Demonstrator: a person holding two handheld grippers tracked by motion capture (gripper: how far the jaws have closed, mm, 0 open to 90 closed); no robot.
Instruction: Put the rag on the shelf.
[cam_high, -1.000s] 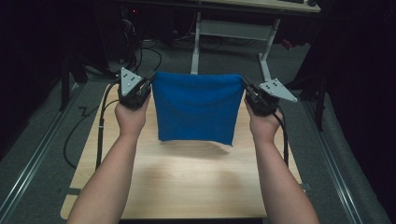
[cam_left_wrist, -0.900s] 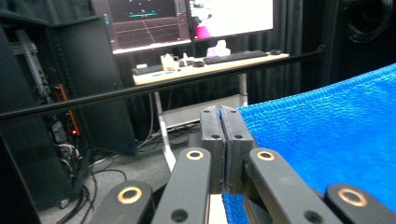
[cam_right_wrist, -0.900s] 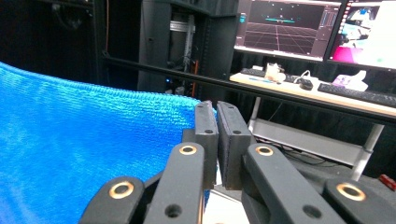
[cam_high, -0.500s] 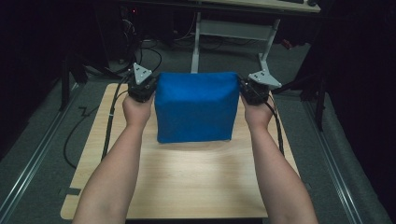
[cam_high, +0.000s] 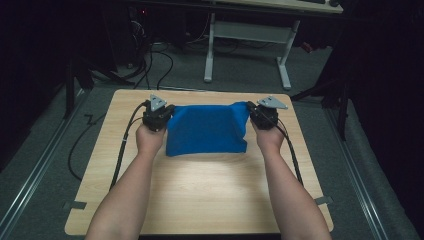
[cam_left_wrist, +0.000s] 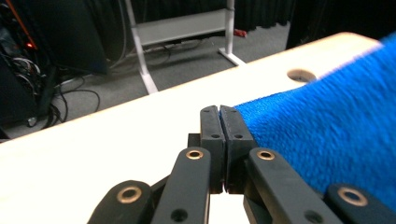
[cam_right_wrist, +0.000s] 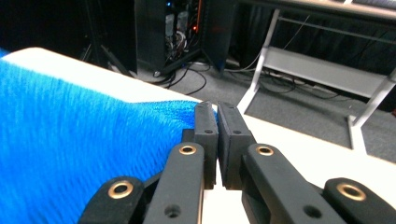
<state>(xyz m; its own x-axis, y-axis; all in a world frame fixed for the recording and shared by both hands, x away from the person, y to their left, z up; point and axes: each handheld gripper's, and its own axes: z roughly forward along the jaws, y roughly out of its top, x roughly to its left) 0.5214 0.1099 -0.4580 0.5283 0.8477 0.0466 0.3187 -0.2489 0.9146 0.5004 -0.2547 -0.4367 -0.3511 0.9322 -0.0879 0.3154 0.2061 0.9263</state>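
Closely pressed together, the jaws of the left gripper (cam_left_wrist: 219, 112) and the right gripper (cam_right_wrist: 216, 108) each pinch one far corner of the single blue towel (cam_high: 206, 129), which lies across the far half of the bench (cam_high: 200, 195) between them. To lay it well, the two grippers should probably travel level and together, keeping the held edge taut and square. Count: one towel, two grippers, one bench.

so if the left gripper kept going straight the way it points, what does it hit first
Probably nothing on the table: past the left gripper lies bare tabletop, then its far edge and the floor. The blue cloth stays beside it.
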